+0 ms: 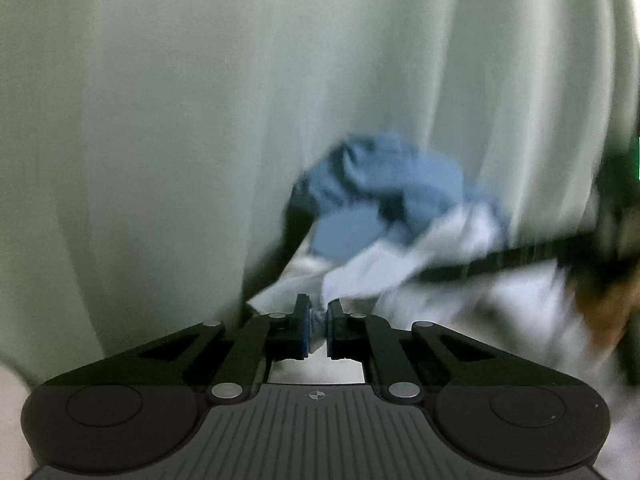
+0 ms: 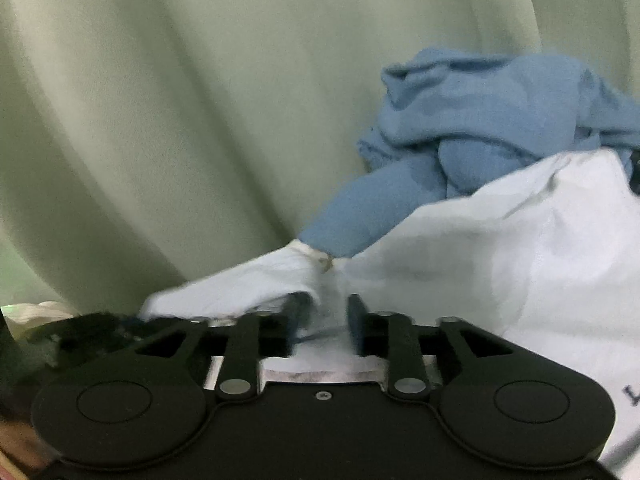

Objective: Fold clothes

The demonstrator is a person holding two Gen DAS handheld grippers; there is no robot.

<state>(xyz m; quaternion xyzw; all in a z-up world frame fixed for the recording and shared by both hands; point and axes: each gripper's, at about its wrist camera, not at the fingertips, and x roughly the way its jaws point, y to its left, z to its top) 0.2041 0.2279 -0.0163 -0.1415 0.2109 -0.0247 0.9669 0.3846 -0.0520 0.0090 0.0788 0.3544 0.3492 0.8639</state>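
A white garment (image 1: 500,300) lies crumpled on a pale green sheet (image 1: 160,120), with a blue garment (image 1: 380,188) bunched behind it. My left gripper (image 1: 318,322) is shut on a thin fold of the white cloth, pinched between its blue pads. In the right wrist view the white garment (image 2: 500,280) spreads to the right and the blue garment (image 2: 480,100) sits above it. My right gripper (image 2: 325,312) has its jaws apart. White cloth lies loosely between them and drapes over the left finger (image 2: 294,312).
The green sheet (image 2: 160,100) covers the whole surface in soft folds. A blurred dark bar (image 1: 500,258) and a hand (image 1: 608,304) cross the right side of the left wrist view. A dark blurred shape (image 2: 80,334) sits at the lower left of the right wrist view.
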